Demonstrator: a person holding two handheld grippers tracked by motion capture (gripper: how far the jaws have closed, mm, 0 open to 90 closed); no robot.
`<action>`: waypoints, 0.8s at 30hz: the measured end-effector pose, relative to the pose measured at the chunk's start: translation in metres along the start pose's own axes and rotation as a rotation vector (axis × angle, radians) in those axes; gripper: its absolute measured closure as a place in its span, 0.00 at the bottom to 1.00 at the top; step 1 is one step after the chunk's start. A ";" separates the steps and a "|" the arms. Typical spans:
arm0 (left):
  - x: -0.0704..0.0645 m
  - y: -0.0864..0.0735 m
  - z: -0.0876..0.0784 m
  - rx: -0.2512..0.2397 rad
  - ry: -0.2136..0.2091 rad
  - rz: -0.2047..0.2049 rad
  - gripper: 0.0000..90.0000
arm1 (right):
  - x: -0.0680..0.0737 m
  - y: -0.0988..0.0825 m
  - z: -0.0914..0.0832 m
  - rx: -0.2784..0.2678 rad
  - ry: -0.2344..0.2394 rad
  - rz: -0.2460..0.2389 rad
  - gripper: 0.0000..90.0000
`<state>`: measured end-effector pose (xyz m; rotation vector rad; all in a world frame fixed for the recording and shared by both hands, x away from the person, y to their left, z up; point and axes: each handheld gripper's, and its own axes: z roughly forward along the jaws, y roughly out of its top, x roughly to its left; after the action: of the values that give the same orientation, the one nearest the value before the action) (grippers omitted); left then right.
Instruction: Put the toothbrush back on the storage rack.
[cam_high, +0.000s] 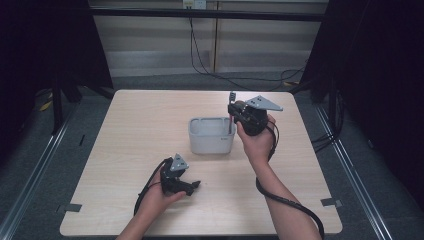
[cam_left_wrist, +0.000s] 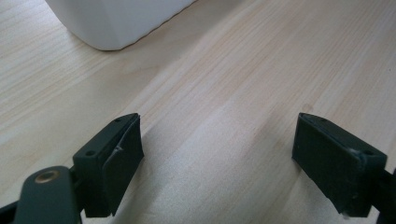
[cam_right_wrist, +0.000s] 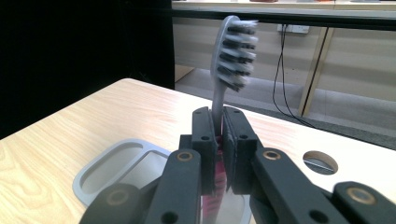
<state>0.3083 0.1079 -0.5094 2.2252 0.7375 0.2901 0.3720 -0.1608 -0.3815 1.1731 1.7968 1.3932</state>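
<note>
A light wooden table (cam_high: 140, 130) carries a pale grey container (cam_high: 211, 135) near its centre; seen from above it is a rounded rectangular tub, open at the top. The right gripper (cam_high: 232, 111), held in the person's right hand (cam_high: 257, 142), hangs over the container's edge at about 3 o'clock from its middle; its grey three-cornered plate sits on top, and its cable trails down along the forearm. In the right gripper view the jaws are pressed together on the handle of a grey toothbrush (cam_right_wrist: 232, 51); the brush stands upright, bristles facing toward 3 o'clock in that view, the head rising well above the jaw tips; the lower handle shows reddish between the pads. The container's rim (cam_right_wrist: 100, 170) lies below, at about 8 o'clock from the jaws, and a round hole in the table (cam_right_wrist: 320, 162) sits at about 3 o'clock.

The left gripper (cam_high: 192, 185), in the left hand (cam_high: 157, 197), rests low over the table at about 7 o'clock from the container, well apart from it; its jaws point toward 3 o'clock. In the left gripper view the jaws are spread wide with bare wood between them, gripping nothing; a corner of the white-looking container (cam_left_wrist: 116, 21) shows at 11 o'clock.
</note>
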 end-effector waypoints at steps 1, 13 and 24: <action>0.000 0.000 0.000 0.000 0.000 0.000 0.17 | 0.000 0.000 0.000 0.000 0.000 0.000 0.94; 0.000 0.000 0.000 0.000 0.000 -0.001 0.17 | 0.002 -0.008 -0.001 0.002 0.004 -0.003 0.94; 0.000 0.000 0.000 0.000 0.001 -0.001 0.17 | 0.002 -0.015 -0.001 0.013 0.010 -0.009 0.94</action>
<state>0.3081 0.1078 -0.5095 2.2249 0.7389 0.2903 0.3653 -0.1604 -0.3957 1.1656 1.8183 1.3868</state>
